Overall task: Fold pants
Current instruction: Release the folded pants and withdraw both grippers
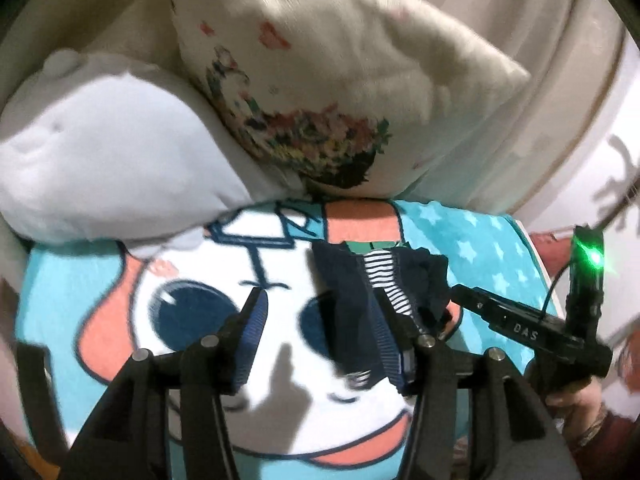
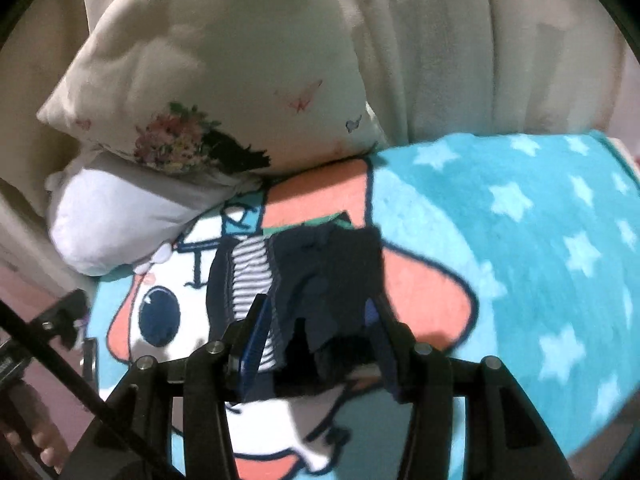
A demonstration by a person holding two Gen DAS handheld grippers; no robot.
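Observation:
The small navy pants, with a striped white lining showing, lie in a folded bundle on a turquoise cartoon blanket. My left gripper hovers open just to their left; its right finger overlaps the bundle's edge and nothing is pressed between the pads. In the right wrist view the pants lie under and just beyond my right gripper, which stands open above them without pinching the cloth. The right gripper's body, with a green light, shows at the pants' right side.
A floral cream pillow and a white pillow lean at the blanket's far edge, close behind the pants. Cream upholstery rises behind them. The starred part of the blanket stretches right. A hand holds the left gripper at lower left.

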